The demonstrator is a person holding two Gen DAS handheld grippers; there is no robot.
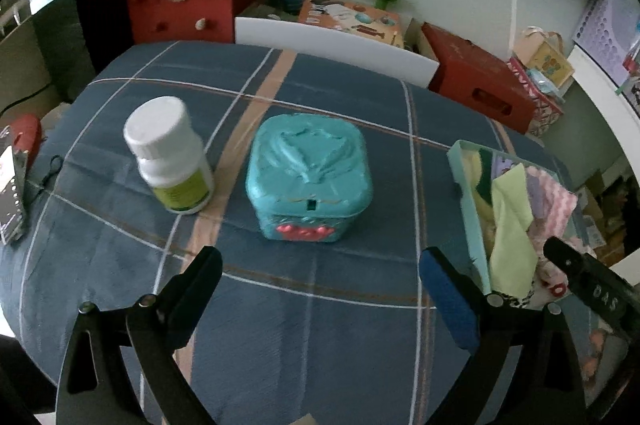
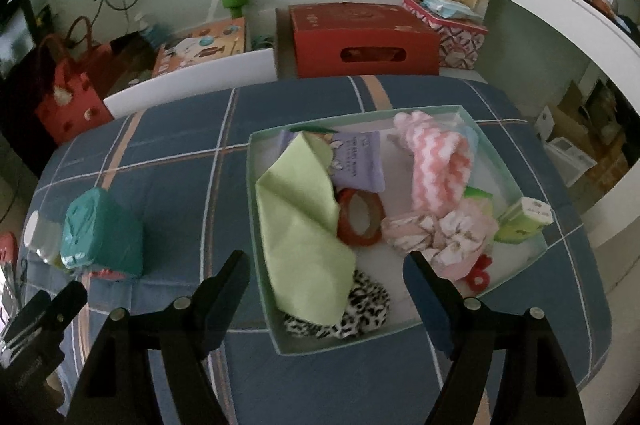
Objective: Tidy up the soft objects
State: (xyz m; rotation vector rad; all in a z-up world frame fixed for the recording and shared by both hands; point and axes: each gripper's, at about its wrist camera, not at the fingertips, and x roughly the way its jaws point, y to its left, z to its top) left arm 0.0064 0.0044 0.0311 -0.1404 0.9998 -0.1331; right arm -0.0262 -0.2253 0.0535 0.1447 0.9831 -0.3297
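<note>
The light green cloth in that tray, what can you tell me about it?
The light green cloth is a plain, thin, soft-looking sheet, loosely folded with creases and one pointed corner standing up. It lies along the left side of the pale green tray, draped over a black-and-white spotted fabric piece at the near end. Its edge touches a red tape ring and overlaps a purple packet. The open right gripper hovers above it without touching.

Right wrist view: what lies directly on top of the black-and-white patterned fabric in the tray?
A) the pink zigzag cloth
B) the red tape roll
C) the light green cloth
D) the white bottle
C: the light green cloth drapes over the black-and-white patterned fabric at the near corner of the tray.
</note>
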